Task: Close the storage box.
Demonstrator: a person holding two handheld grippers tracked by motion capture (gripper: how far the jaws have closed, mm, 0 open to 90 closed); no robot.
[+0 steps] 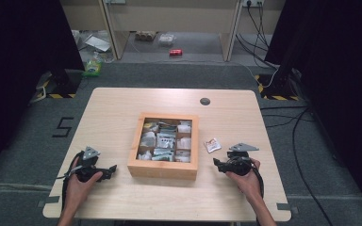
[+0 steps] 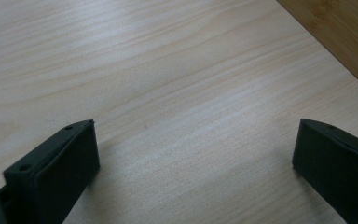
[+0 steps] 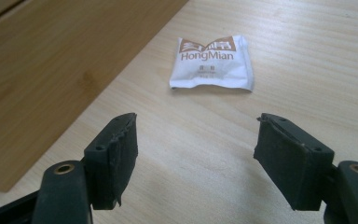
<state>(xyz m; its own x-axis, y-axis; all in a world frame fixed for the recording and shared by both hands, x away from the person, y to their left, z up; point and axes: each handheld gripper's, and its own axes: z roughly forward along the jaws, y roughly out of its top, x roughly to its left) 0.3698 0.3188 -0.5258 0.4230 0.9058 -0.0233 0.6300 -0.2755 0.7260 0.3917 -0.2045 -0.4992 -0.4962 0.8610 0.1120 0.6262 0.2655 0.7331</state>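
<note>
Both grippers rest low on the wooden table (image 1: 113, 108) with jaws apart and nothing between them: the left gripper (image 1: 111, 169) at the box's 8 o'clock, the right gripper (image 1: 217, 163) at its 4 o'clock. A white HongMian sachet (image 3: 212, 62) lies flat just ahead of the right gripper, beside the compartmented wooden box (image 1: 164, 168) of packets.

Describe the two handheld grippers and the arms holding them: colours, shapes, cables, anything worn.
Both the left gripper and right gripper are black, each topped by a grey three-cornered plate. Their jaws are flat, blocky black pads with small screw holes; the right gripper's pads look frayed at the edges. A black cable trails from each along the forearm. The forearms are bare, with no sleeves or gloves visible.
</note>
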